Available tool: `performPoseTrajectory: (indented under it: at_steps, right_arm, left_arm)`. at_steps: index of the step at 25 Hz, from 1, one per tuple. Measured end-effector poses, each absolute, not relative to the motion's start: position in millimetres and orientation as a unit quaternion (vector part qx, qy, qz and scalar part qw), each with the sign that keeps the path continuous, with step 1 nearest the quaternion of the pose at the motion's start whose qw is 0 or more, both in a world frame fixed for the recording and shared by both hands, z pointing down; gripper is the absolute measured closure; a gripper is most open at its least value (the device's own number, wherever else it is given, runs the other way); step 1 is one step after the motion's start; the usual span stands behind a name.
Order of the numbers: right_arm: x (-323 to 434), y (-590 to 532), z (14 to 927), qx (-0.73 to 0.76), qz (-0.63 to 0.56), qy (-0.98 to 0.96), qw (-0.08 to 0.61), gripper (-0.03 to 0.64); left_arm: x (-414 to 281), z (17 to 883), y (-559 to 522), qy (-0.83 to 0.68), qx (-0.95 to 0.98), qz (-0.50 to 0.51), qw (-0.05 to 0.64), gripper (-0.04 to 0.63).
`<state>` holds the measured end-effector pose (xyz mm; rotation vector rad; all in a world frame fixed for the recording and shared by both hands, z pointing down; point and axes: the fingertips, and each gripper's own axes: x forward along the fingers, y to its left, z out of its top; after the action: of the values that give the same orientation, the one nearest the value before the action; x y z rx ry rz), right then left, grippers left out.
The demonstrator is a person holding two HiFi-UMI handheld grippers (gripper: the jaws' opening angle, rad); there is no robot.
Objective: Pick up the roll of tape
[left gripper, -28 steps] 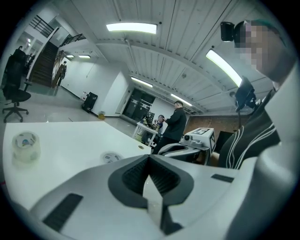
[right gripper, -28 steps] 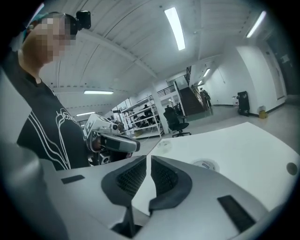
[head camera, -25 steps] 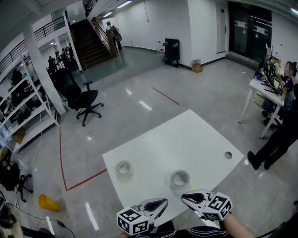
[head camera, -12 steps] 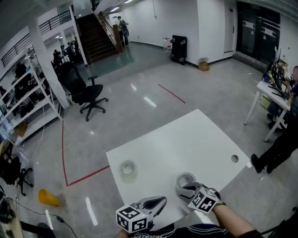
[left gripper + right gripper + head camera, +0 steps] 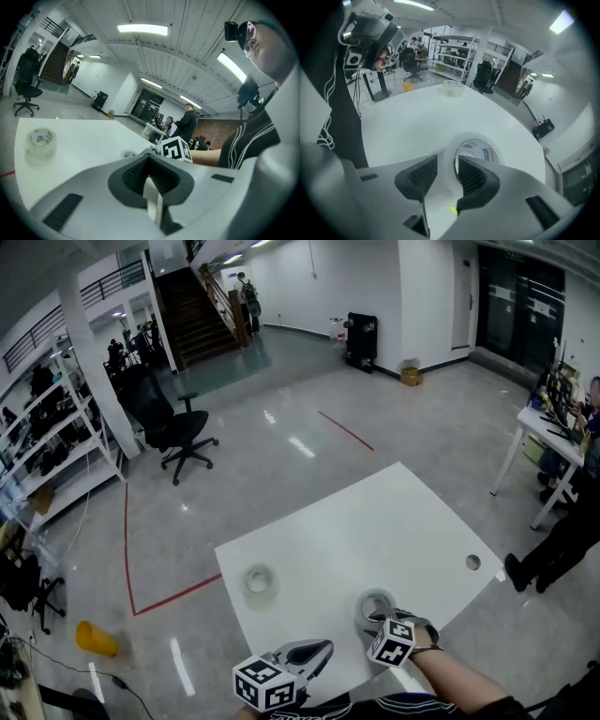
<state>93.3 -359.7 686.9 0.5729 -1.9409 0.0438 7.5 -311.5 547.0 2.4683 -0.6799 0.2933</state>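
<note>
Straddled the wall of the tape roll (image 5: 476, 150) near the front edge of the counter (image 5: 375, 521) with right claw (image 5: 447, 161) wide open, not yet squeezed or lifted; left claw (image 5: 322, 650) shut, empty.

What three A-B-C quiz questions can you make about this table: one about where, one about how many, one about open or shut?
1. Where is the right gripper?
A. Down at the near tape roll
B. High above the table
C. At the table's far edge

2. How many tape rolls lie on the white table?
A. One
B. Two
C. Four

3. How do the left gripper's jaws stand?
A. Wide apart
B. Together
C. Closed on a roll

Answers:
1 A: its open jaws straddle that roll's wall.
2 B: there is the near tape roll, and the far tape roll off to its left.
3 B: the left gripper view shows the pads meeting with nothing between them.
</note>
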Motion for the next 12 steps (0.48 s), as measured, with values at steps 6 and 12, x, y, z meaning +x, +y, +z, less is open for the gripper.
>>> performPoseTrajectory:
  at_steps: [6, 12]
  right_arm:
    - [92.0, -365.5, 699.1, 0.218, -0.032, -0.79, 0.572, 0.48]
    - [90.3, -365.4, 699.4, 0.199, -0.035, -0.793, 0.575, 0.499]
  left_arm:
    - [2.3, 548.5, -312.7, -0.257, 0.919, 0.105, 0.281, 0.592]
    - [2.4, 550.1, -313.3, -0.259, 0.917, 0.1, 0.287, 0.592]
